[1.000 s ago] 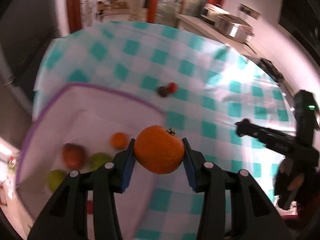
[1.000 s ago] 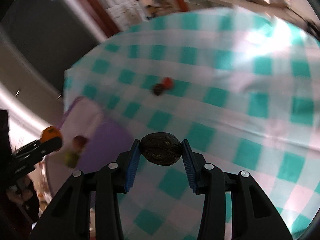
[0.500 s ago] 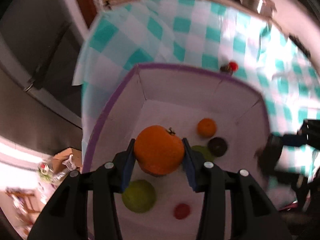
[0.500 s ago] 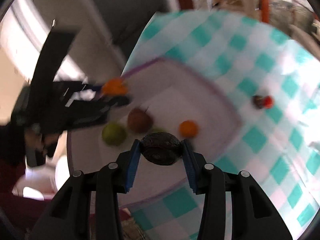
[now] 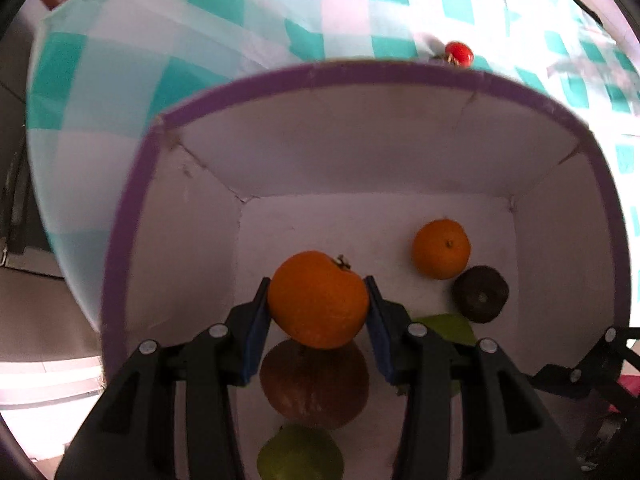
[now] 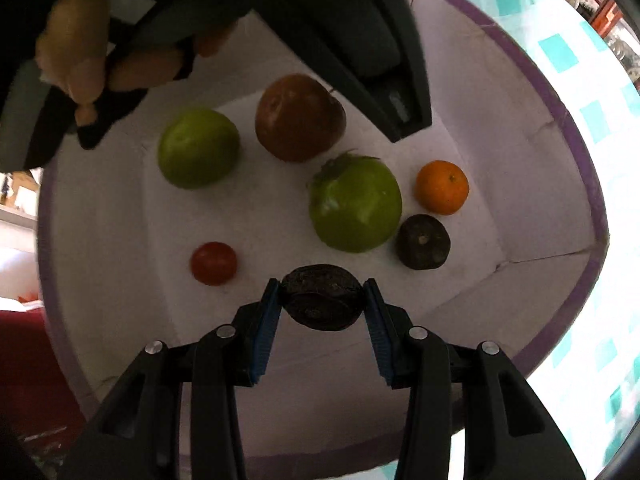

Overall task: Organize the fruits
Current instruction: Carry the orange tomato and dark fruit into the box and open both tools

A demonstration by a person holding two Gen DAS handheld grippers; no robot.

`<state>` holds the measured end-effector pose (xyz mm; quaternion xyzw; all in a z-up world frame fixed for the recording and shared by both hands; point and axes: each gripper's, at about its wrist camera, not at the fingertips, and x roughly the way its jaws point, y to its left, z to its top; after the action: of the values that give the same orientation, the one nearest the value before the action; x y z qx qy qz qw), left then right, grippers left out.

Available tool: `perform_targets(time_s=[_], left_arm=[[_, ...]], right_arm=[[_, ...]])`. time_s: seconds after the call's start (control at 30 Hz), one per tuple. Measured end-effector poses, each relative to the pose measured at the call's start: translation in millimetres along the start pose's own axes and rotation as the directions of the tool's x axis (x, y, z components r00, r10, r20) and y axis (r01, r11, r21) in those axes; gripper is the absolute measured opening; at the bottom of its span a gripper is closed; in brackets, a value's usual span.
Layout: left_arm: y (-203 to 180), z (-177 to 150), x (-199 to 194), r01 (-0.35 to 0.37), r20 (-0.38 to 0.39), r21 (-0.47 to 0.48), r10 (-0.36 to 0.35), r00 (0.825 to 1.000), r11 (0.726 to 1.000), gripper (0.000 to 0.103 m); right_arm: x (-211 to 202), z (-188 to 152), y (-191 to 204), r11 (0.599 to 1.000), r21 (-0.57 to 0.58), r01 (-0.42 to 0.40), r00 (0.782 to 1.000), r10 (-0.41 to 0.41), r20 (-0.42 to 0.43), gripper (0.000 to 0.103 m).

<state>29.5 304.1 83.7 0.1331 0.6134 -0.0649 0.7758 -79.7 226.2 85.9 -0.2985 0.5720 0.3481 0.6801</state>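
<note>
Both tongs point down into a white box [image 5: 400, 152] with a purple rim, each clamped on a fruit. Left tongs [image 5: 318, 304] grip a large orange fruit [image 5: 318, 300] with a dried stalk between their blue pads, held above the box floor near its left wall. Right tongs [image 6: 320, 302] pinch a dark wrinkled fruit [image 6: 322, 298] over the near side of the box. In the right wrist view, a hand [image 6: 84, 48] shows at the top left, on the other tool's black body, which covers the far left corner of the box.

On the box floor lie a brown fruit [image 6: 300, 118], two green fruits [image 6: 198, 148] [image 6: 356, 204], a small orange [image 6: 442, 187], a dark round fruit [image 6: 423, 242] touching the larger green one, and a red tomato [image 6: 213, 263] alone toward the near left. Outside the box, on the green-checked cloth [image 5: 120, 60], a small red fruit [image 5: 459, 53] sits just past the far rim.
</note>
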Motion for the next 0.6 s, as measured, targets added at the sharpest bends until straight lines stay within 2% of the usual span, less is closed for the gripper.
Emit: perform_targets(time_s=[0.17, 0.53, 0.6], left_arm=[[-3, -2, 12, -0.001, -0.031, 0.033, 0.002, 1.0, 0.999, 0.045], [-9, -1, 28, -0.023, -0.048, 0.052, 0.026, 0.999, 0.998, 0.046], [-10, -2, 29, -0.031, -0.045, 0.05, 0.033, 0.998, 0.998, 0.046]], right_arm=[[15, 5, 3, 1.0, -0.006, 0.027, 0.997, -0.027, -0.069, 0.042], [18, 3, 11, 0.999, -0.012, 0.037, 0.997, -0.038, -0.062, 0.044], [17, 5, 10, 0.999, -0.009, 0.034, 0.998, -0.035, -0.048, 0.053]])
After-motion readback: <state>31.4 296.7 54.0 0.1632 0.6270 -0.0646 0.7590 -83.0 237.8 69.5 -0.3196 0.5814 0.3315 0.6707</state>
